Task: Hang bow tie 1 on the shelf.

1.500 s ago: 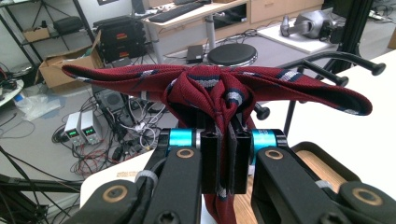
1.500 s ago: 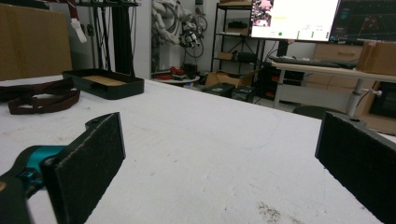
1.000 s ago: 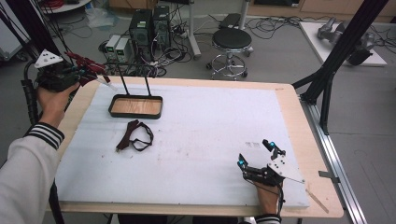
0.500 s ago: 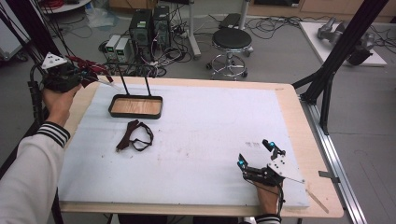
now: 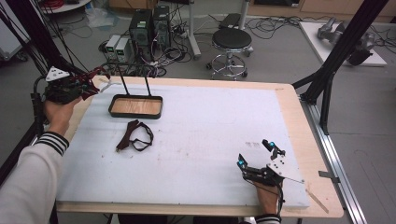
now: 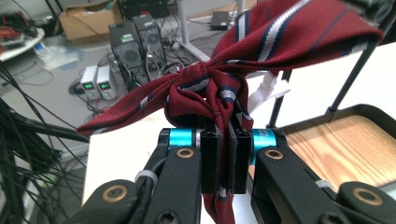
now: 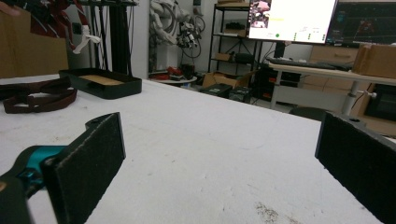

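My left tongs (image 6: 219, 163) are clamped tight on the knot of a red striped necktie (image 6: 205, 93), held off the desk's far left corner. The wood-bottomed black tray (image 5: 136, 106) lies just to their right, long axis across the desk. My right tongs (image 5: 256, 154) rest wide open and empty, well apart.

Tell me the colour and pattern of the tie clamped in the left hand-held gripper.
The tie is dark red with navy and white diagonal stripes, clearest in the left gripper view.
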`<move>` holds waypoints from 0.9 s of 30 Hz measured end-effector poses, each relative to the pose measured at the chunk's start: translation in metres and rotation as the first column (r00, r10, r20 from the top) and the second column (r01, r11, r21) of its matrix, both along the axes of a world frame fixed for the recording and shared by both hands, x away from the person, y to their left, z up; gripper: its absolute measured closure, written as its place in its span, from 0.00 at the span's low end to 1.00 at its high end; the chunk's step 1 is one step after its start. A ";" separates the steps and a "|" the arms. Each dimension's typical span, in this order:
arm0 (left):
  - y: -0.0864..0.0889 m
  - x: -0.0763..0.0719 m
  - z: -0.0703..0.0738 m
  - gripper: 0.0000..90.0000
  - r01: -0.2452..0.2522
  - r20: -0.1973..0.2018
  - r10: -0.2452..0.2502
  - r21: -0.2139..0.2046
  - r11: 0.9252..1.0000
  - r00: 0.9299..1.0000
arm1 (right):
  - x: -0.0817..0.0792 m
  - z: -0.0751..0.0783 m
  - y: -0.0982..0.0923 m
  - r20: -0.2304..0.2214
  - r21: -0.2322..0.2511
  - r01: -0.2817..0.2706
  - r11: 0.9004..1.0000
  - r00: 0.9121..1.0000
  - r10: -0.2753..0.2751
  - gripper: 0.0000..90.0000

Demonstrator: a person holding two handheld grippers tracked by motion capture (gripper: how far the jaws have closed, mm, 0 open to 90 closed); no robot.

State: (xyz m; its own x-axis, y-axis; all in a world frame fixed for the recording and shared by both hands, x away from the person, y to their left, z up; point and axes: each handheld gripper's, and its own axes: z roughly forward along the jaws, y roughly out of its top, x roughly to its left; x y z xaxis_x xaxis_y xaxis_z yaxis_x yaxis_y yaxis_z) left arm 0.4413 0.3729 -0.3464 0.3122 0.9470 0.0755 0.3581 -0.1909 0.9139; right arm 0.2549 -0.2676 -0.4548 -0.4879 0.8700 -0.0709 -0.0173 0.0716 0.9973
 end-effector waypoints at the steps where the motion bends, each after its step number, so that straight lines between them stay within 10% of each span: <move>1: -0.001 0.000 -0.002 0.96 0.002 -0.007 -0.002 0.005 1.000 1.000 | 0.000 0.000 0.000 0.001 -0.002 -0.001 1.000 1.000 0.001 0.01; 18: -0.010 0.001 -0.016 0.91 0.035 -0.056 -0.035 0.004 0.999 0.998 | 0.000 0.000 0.000 -0.003 0.006 -0.005 1.000 1.000 0.005 0.01; 27: -0.006 0.001 -0.021 0.30 0.042 -0.096 -0.051 -0.095 0.995 0.994 | 0.000 0.000 0.000 -0.001 0.004 -0.004 1.000 1.000 0.004 0.01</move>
